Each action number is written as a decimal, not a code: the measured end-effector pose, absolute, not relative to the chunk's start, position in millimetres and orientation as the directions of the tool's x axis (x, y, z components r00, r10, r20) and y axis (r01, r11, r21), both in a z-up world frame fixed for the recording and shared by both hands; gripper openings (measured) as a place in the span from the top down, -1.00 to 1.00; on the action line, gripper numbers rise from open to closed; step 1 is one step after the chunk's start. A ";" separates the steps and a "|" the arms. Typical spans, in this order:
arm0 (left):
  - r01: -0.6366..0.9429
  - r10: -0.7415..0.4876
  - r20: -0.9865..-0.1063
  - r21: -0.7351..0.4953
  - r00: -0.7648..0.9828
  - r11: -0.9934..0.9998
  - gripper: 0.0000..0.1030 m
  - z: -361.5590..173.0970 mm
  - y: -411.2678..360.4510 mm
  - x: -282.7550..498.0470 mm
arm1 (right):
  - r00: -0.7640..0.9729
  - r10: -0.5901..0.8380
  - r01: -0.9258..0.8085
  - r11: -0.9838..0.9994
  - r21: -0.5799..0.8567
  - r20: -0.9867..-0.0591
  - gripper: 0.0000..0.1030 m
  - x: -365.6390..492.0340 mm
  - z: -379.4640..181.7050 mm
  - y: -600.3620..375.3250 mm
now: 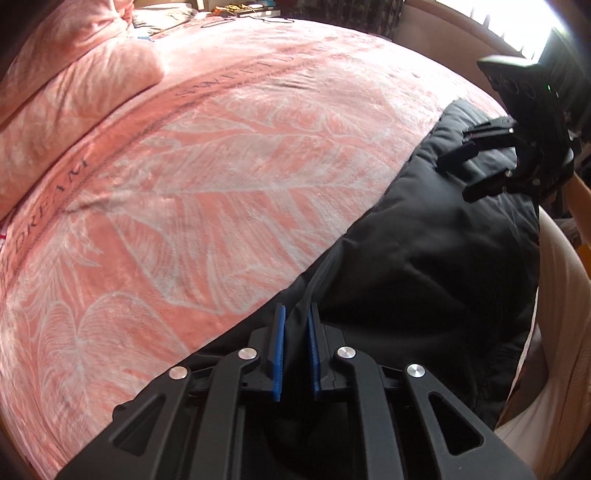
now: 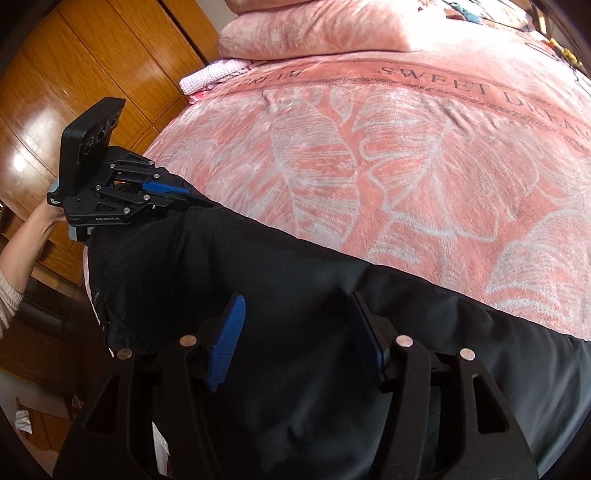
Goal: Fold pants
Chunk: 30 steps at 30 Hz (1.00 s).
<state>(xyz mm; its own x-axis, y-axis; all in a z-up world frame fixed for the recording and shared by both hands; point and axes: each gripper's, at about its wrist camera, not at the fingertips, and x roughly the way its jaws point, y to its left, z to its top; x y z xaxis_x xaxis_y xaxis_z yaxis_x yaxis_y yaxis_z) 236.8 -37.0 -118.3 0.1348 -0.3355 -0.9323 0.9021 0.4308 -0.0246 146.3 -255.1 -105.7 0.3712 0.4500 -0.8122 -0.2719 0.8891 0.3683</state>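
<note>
Black pants (image 1: 424, 240) lie along the near edge of a pink bed; they also show in the right wrist view (image 2: 295, 295). My left gripper (image 1: 296, 314) is shut on a fold of the pants fabric, with the cloth running between its blue pads. It also shows at the left of the right wrist view (image 2: 181, 195), gripping the pants' end. My right gripper (image 2: 295, 306) is open, its blue pads wide apart just above the pants. It also shows at the far right of the left wrist view (image 1: 454, 177), open over the pants.
A pink leaf-pattern blanket (image 1: 221, 166) covers the bed. Pink pillows (image 2: 314, 29) lie at the head. Wooden wardrobe doors (image 2: 74, 74) stand beside the bed. A bright window (image 1: 498, 22) is at the back.
</note>
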 end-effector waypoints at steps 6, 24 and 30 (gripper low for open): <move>0.821 -0.365 -0.908 -0.042 0.206 0.569 -0.66 -98.9 -13.2 241.4 | 0.389 0.429 -0.261 0.900 0.349 -0.815 -0.13 138.8 -103.5 -258.6; 0.733 -0.143 -0.924 0.180 0.354 0.656 -0.65 -108.1 28.9 264.7 | 0.422 0.437 -0.217 0.899 0.379 -0.794 -0.23 99.5 -93.3 -272.3; 0.703 -0.186 -0.959 0.019 0.215 0.711 -0.28 -127.2 53.4 284.1 | 0.405 0.448 -0.211 0.894 0.395 -0.797 -0.24 104.9 -103.8 -271.7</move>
<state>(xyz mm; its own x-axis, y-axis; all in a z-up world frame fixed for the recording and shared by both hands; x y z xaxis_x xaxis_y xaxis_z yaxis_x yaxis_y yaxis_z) 284.1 53.4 -127.2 0.2147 -0.1862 -0.9588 0.7027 0.7113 0.0193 104.9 -271.7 -103.8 0.4051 0.4481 -0.7969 -0.2108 0.8939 0.3955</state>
